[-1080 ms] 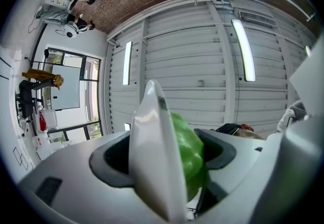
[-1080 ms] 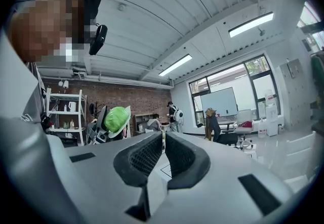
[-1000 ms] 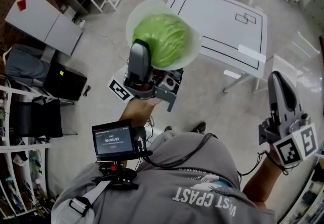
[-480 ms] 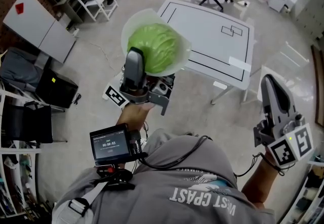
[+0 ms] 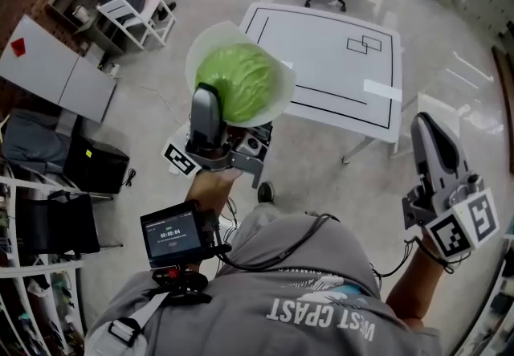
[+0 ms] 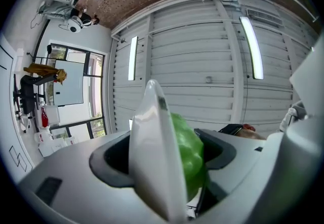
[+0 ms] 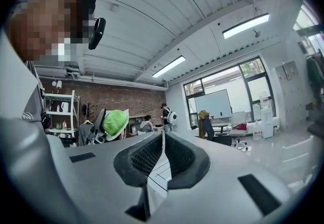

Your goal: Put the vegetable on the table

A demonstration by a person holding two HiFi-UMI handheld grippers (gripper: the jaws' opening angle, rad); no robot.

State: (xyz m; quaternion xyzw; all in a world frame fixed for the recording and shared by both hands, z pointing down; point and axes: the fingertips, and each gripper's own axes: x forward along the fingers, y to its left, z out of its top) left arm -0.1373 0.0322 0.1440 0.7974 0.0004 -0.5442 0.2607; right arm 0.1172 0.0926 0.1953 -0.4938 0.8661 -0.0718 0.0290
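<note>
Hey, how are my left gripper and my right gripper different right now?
The left gripper is clamped wide on a white bowl holding a green cabbage; the right gripper is shut on nothing. The left gripper tilts up toward the ceiling; the right gripper points level. Both hang in the air, short of the table.
</note>
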